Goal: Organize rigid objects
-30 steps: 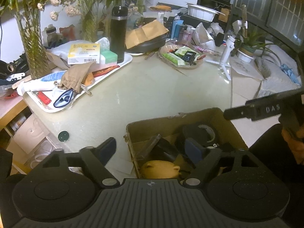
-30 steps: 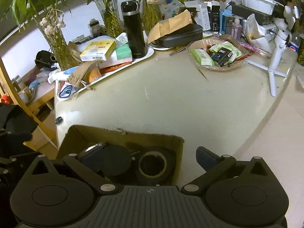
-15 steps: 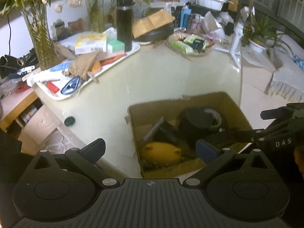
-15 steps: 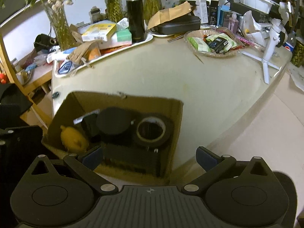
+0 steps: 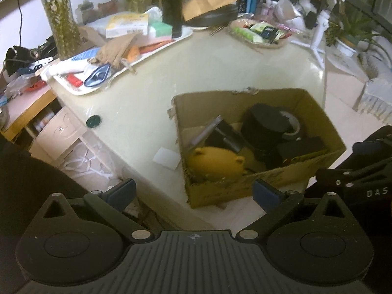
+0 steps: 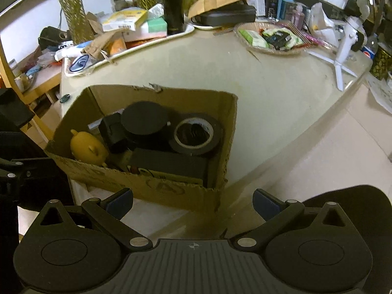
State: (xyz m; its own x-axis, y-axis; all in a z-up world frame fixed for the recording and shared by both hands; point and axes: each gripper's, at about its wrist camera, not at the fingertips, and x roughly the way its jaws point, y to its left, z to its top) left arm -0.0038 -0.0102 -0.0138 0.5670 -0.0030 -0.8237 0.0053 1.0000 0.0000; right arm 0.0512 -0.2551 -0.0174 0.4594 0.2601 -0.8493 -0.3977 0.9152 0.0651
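An open cardboard box [image 5: 316, 169] [image 6: 227, 127] sits at the near edge of the pale table [image 5: 196, 73]. It holds a yellow pig figure [image 5: 215, 163] [image 6: 87, 145], a roll of black tape [image 6: 196, 134] [image 5: 294, 122], a black round-lidded container [image 6: 144, 117] [image 5: 265, 120] and a black rectangular case [image 6: 169, 163]. My left gripper [image 5: 193, 192] is open and empty, held back from the box's near side. My right gripper [image 6: 192, 199] is open and empty, in front of the box's near wall. The right gripper's black body [image 5: 355, 178] shows in the left wrist view.
A white tray [image 5: 80, 90] [image 6: 73, 73] of clutter, a black flask [image 5: 172, 2] [image 6: 172, 2], glass plant vases [image 5: 62, 22], a snack bowl [image 6: 269, 39] and a white tripod [image 6: 343, 51] line the far side. A dark cap [image 5: 93, 121] and white card [image 5: 166, 158] lie left of the box.
Both grippers have pulled back and up from the box, which now shows whole with its contents. Both stay open and empty.
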